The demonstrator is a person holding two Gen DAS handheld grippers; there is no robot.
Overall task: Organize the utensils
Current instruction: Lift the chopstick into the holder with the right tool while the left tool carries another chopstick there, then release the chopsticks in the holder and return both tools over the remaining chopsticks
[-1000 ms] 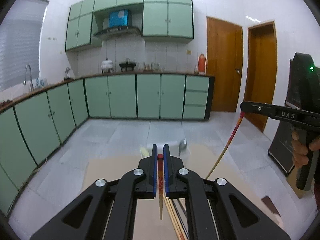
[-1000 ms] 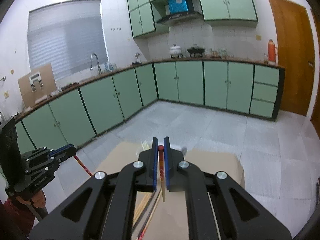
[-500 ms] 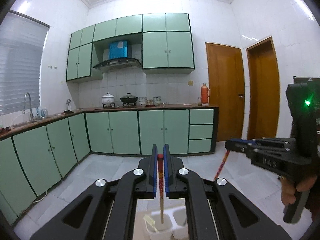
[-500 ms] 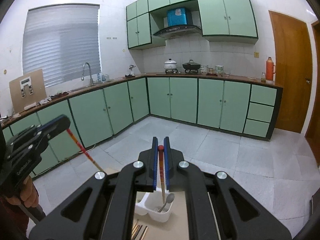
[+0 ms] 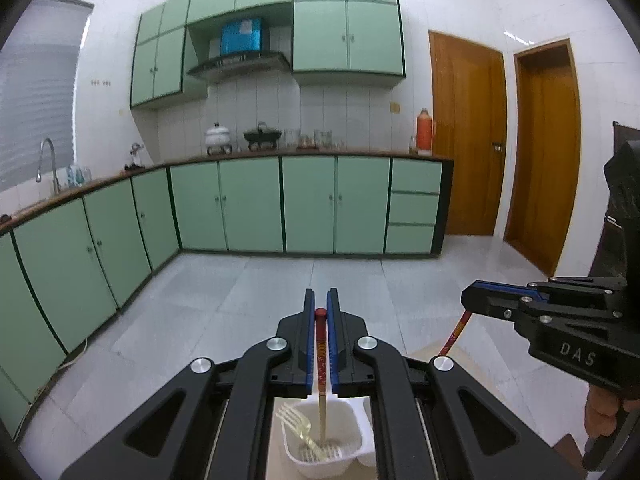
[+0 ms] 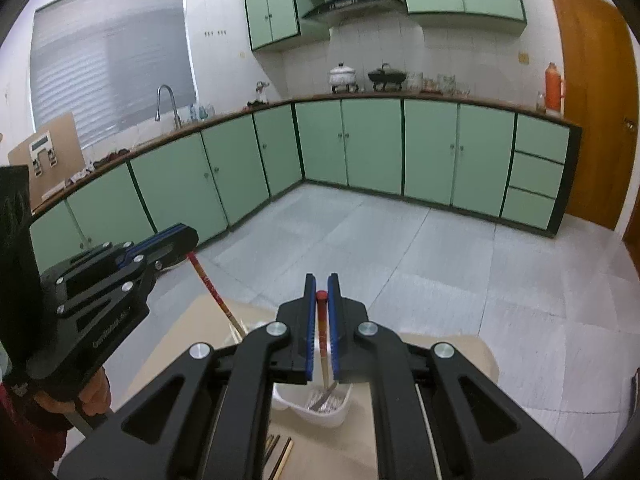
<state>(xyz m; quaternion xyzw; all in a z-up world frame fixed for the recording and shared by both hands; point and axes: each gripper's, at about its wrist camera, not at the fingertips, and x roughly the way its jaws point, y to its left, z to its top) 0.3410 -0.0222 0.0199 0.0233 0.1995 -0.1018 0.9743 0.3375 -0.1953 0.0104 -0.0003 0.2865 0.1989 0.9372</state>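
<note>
My left gripper is shut on a red-topped chopstick held upright. Its lower end reaches into a white utensil holder, in the compartment with a pale plastic fork. My right gripper holds a second red-topped chopstick between its pads, and its jaws are opening. That chopstick's lower end hangs in the white utensil holder, where a metal spoon lies. Each gripper shows in the other's view: the right gripper and the left gripper.
The holder stands on a beige table near its far edge. Several loose chopsticks lie on the table nearer to me. A hand grips the left tool. Green kitchen cabinets line the far walls beyond a tiled floor.
Both grippers have carried their chopsticks forward over the table to the white holder. The chopstick ends now hang inside its compartments instead of above the table.
</note>
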